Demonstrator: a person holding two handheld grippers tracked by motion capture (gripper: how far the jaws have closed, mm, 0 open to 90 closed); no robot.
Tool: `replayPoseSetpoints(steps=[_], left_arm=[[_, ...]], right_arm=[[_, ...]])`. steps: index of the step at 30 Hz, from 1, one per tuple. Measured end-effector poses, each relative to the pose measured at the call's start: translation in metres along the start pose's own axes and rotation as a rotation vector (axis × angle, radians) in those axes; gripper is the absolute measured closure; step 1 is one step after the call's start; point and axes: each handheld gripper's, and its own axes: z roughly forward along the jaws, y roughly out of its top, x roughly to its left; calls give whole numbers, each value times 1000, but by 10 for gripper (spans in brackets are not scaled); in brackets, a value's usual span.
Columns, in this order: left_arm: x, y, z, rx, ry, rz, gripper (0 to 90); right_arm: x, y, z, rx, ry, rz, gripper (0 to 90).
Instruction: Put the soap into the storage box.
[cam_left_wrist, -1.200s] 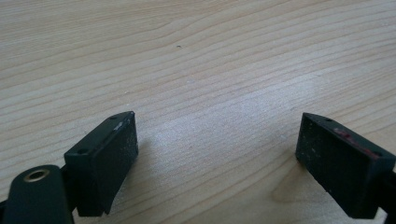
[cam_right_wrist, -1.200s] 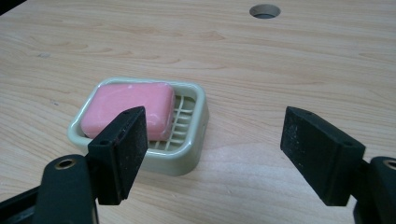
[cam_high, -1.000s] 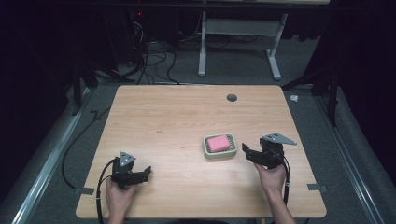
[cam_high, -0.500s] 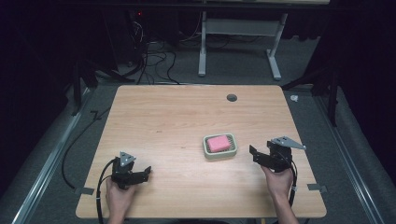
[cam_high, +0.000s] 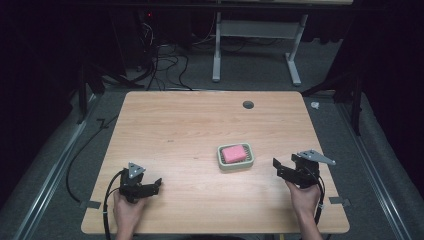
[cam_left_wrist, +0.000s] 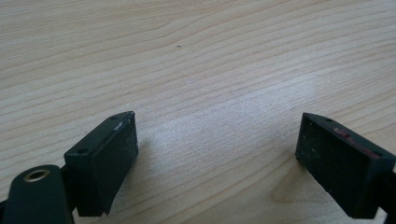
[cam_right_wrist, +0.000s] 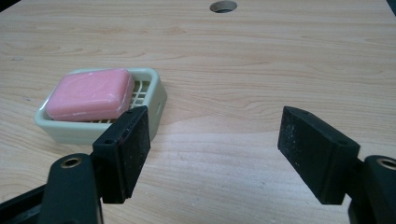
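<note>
Pink soap (cam_high: 233, 153) lies in its dish (cam_high: 235, 163) mid-counter (cam_high: 200, 125). Right tongs (cam_right_wrist: 212, 149), empty and just narrowing, sit beside the dish; left tongs (cam_left_wrist: 219, 158) rest spread. Best approach: straddle the bar squarely before squeezing.

We note both forearms enter from the near edge. Left hand (cam_high: 127, 210) grips the left gripper (cam_high: 156, 184) low over the tabletop, pointing to the high view's right; its jaws stand apart w/ nothing between. Right hand (cam_high: 304, 197) holds the right gripper (cam_high: 276, 165) angled to that view's left; its jaws have just been closing but show a clear gap, nothing between.
</note>
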Motion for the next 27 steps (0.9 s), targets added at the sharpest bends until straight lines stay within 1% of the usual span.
replayPoseSetpoints(steps=[3,14,16,20,27], left_arm=[[0,0,0,0,0,0,132],[0,0,0,0,0,0,133],[0,0,0,-1,0,-2,133],[0,0,0,-1,0,-2,133],[0,0,0,-1,0,-2,133]], right_arm=[[-4,-3,-2,-1,-7,11,266],[-13,-11,-6,-5,-30,25,269],[-14,-13,-6,2,-27,31,269],[-17,-15,-5,8,-34,22,270],[-22,-21,-3,21,-56,38,274]])
